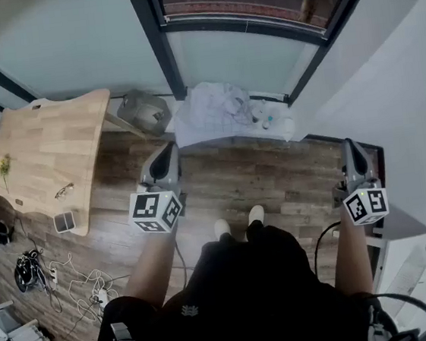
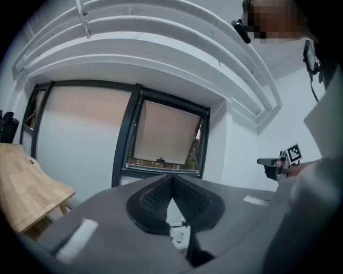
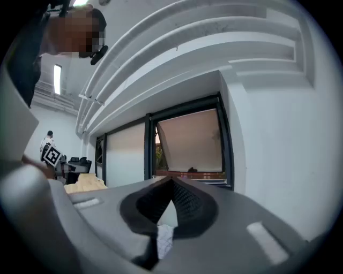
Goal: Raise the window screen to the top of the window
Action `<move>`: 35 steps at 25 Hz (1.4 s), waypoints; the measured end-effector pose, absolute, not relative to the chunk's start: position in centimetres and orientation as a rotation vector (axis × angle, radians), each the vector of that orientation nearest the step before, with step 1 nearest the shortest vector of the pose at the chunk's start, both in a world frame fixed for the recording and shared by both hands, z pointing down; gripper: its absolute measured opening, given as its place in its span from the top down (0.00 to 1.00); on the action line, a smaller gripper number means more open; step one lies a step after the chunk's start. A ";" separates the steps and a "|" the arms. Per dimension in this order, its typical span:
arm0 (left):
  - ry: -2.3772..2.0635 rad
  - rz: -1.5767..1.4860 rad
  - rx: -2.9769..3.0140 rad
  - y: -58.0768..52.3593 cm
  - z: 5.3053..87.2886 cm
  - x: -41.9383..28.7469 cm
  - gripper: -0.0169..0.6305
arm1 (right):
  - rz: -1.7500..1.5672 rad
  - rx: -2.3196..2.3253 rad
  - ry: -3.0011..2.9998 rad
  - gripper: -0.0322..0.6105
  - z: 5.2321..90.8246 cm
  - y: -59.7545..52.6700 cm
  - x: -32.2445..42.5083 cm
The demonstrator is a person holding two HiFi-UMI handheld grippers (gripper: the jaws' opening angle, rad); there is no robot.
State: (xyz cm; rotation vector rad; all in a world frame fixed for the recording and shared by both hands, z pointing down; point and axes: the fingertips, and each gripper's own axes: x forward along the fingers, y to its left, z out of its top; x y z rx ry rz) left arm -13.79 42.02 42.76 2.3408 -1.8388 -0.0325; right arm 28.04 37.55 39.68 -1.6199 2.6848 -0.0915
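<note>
My left claw (image 2: 172, 179) and my right claw (image 3: 171, 180) were both pinched shut on nothing. Their own views showed the window screen (image 2: 163, 134) hanging low in the window frame (image 2: 131, 140), with a strip of outdoors under its bottom edge. The head view showed only that frame's bottom, plus my feet (image 1: 221, 228).

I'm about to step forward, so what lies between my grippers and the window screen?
In the head view: wood floor, then a low white cloth-draped ledge just below the window screen.
</note>
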 end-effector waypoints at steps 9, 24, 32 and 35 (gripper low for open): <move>-1.832 -0.091 2.394 40.4 40.2 -10.0 0.96 | -0.066 -1.666 2.646 0.95 40.0 34.3 31.5; -1.914 0.007 2.478 31.3 38.1 -4.0 0.96 | -0.171 -1.554 2.614 0.95 43.3 25.0 35.7; -1.987 0.035 2.428 24.1 37.7 -6.6 0.96 | -0.278 -1.562 2.605 0.95 45.9 19.8 35.6; -1.911 0.033 2.519 19.8 37.9 -6.3 0.96 | -0.308 -1.633 2.539 0.95 46.7 17.6 36.0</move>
